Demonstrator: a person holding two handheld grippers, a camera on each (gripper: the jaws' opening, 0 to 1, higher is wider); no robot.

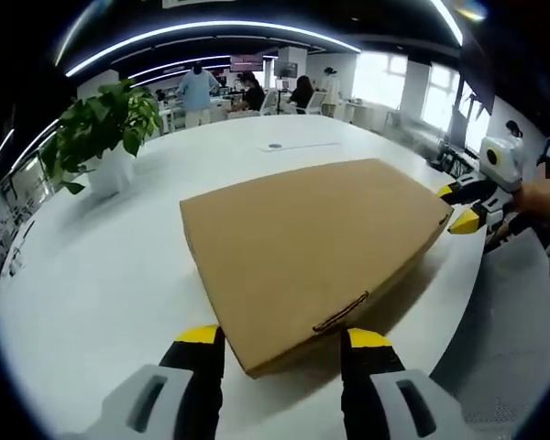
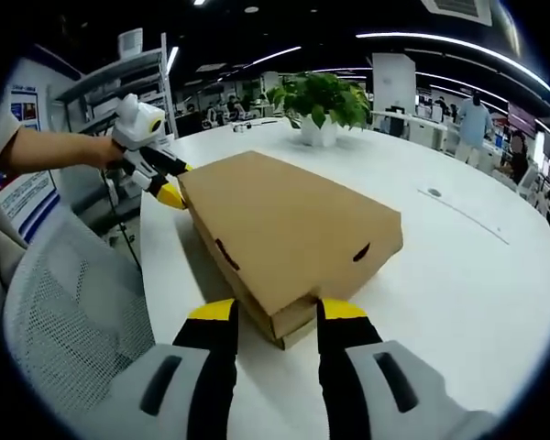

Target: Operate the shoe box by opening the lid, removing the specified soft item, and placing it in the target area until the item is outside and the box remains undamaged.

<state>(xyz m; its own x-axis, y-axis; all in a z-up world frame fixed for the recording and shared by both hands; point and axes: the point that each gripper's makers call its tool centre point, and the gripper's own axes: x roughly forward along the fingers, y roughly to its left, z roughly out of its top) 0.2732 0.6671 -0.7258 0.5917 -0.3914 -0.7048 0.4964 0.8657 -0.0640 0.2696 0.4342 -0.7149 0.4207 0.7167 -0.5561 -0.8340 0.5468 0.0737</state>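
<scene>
On the white round table [image 1: 119, 275] lies the shoe box [image 1: 312, 243], a flat brown cardboard carton with its lid down and flush all round, so by my reading the task has hardly begun: nothing is lifted, and the soft item must be inside, out of sight. From the left gripper view, the left gripper [image 1: 280, 344] stands with its yellow-tipped jaws spread wide, one to each side of the near corner of the box and close against it, gripping nothing. From the right gripper view, the right gripper [image 2: 273, 316] is likewise spread wide about the opposite corner, where a flap edge shows a little, and it too holds nothing. Each tool appears in the other's view at the far corner. A potted plant [image 1: 110, 128] stands well apart. Opening the lid, drawing out the item and setting it in the target area all remain to be done.
</scene>
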